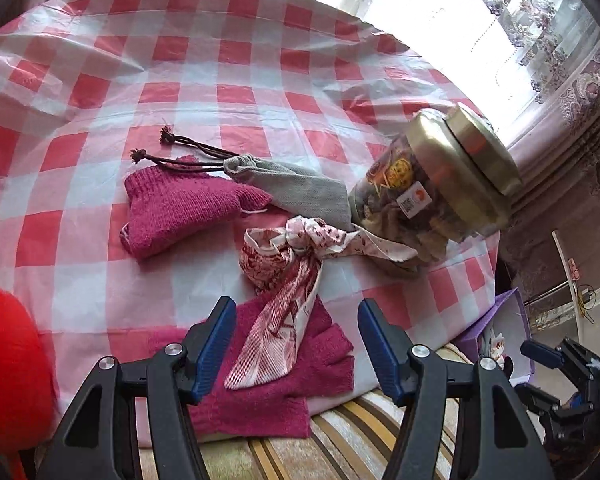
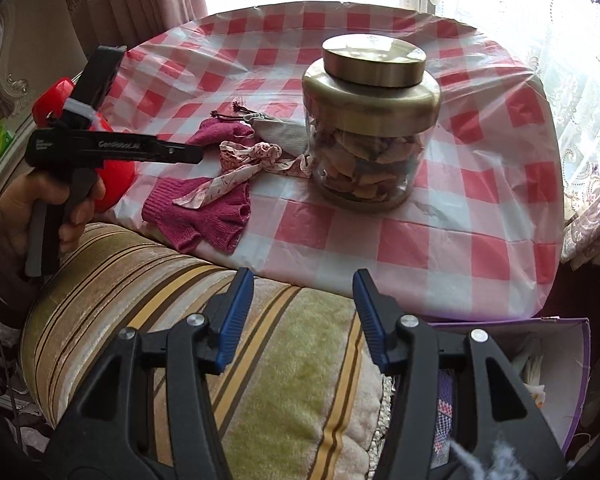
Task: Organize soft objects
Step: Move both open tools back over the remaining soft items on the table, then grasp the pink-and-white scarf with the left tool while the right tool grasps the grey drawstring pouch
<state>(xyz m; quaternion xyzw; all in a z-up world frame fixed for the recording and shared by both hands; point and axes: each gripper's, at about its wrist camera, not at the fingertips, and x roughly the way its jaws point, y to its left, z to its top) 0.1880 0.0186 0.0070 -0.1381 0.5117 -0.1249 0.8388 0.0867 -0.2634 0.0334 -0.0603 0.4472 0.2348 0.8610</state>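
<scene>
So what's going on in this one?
A person holds a claw in each hand over a table with a checked cloth. The soft things still lie loose beside the glass jar: two magenta knit gloves, a grey drawstring pouch and a patterned scarf. The left claw hangs open above the nearer glove and scarf. The right claw is open and empty over a striped cushion.
</scene>
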